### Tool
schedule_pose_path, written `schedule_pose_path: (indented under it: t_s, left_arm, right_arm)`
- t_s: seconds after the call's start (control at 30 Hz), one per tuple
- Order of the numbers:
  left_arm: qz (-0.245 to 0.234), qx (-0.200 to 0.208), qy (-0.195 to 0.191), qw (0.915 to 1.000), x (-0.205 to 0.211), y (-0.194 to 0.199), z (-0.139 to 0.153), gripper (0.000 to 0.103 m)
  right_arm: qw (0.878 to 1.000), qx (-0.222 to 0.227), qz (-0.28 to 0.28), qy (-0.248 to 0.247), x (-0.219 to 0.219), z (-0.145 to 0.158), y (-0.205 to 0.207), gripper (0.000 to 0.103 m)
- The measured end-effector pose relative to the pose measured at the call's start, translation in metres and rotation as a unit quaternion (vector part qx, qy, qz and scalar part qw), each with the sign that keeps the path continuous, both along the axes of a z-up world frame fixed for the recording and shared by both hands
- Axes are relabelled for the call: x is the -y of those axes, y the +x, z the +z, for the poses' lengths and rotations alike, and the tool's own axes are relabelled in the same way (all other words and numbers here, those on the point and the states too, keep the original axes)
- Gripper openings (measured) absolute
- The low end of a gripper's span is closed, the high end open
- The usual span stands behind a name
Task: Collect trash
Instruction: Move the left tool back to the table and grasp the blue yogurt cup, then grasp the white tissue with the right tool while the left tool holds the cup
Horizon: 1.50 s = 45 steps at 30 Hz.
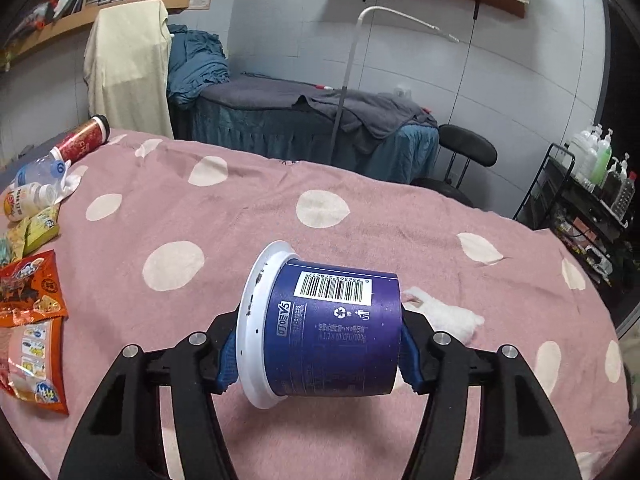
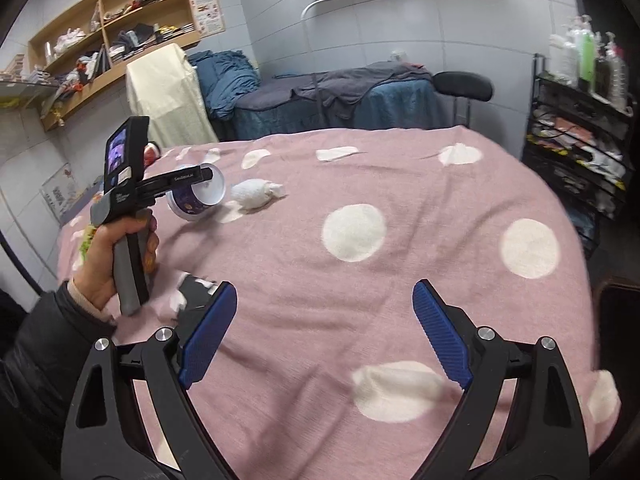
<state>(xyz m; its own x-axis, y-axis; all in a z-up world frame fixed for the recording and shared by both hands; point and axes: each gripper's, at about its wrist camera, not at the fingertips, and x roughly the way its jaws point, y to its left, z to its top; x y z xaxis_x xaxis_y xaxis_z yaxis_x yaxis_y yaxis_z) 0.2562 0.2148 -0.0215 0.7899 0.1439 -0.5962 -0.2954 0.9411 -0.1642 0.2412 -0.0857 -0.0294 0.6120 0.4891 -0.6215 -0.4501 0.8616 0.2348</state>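
Note:
My left gripper [image 1: 318,346] is shut on a blue yogurt cup [image 1: 332,328] with a white rim, held on its side above the pink dotted cover [image 1: 360,208]. The cup [image 2: 196,196] and the left gripper also show in the right wrist view at the left. A crumpled white tissue [image 1: 452,316] lies on the cover just right of the cup; it shows too in the right wrist view [image 2: 256,194]. My right gripper [image 2: 324,332] is open and empty above the cover. More trash lies at the left: snack wrappers [image 1: 32,320], bottles [image 1: 28,192] and a red can [image 1: 82,140].
A dark object [image 2: 196,292], blurred, lies on the cover by my right gripper's left finger. Behind the table stand a massage bed [image 1: 280,120], a black stool [image 1: 466,148] and a black cart with bottles [image 1: 588,192]. Wall shelves hang at the back.

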Motion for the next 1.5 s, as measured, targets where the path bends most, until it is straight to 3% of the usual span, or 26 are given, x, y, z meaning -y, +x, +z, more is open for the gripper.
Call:
schedule_pose_path:
  t_s: [0.23, 0.4, 0.73, 0.83, 0.87, 0.9, 0.97, 1.2, 1.5]
  left_arm:
    - [0.016, 0.043, -0.003, 0.999, 0.0, -0.061, 0.015, 0.06]
    - [0.036, 0.065, -0.033, 0.9967, -0.005, -0.104, 0.019, 0.06]
    - [0.058, 0.066, -0.044, 0.9952, 0.004, -0.167, 0.012, 0.06]
    - [0.059, 0.061, -0.047, 0.9953, 0.005, -0.174, 0.009, 0.06]
    - [0.059, 0.061, -0.047, 0.9953, 0.005, -0.175, 0.009, 0.06]
    - [0.058, 0.06, -0.046, 0.9955, 0.006, -0.176, 0.009, 0.06]
    - [0.054, 0.059, -0.041, 0.996, 0.009, -0.176, 0.008, 0.061]
    - [0.031, 0.056, -0.051, 0.9966, 0.025, -0.174, 0.002, 0.061]
    - [-0.009, 0.069, -0.055, 0.9961, 0.058, -0.176, 0.013, 0.061]
  right_arm:
    - [0.997, -0.014, 0.077, -0.01, -0.063, 0.0, 0.046, 0.089]
    - [0.993, -0.005, 0.112, -0.043, -0.118, -0.012, 0.079, 0.087]
    - [0.985, 0.014, 0.122, -0.118, -0.203, -0.036, 0.134, 0.083]
    - [0.984, -0.005, 0.119, -0.133, -0.22, -0.047, 0.153, 0.076]
    - [0.983, -0.013, 0.118, -0.138, -0.224, -0.052, 0.159, 0.069]
    - [0.983, -0.021, 0.118, -0.142, -0.227, -0.055, 0.163, 0.049]
    - [0.982, -0.026, 0.119, -0.143, -0.227, -0.056, 0.166, 0.033]
    - [0.985, 0.026, 0.13, -0.112, -0.198, -0.03, 0.134, 0.03]
    - [0.989, 0.029, 0.126, -0.071, -0.138, 0.006, 0.082, 0.03]
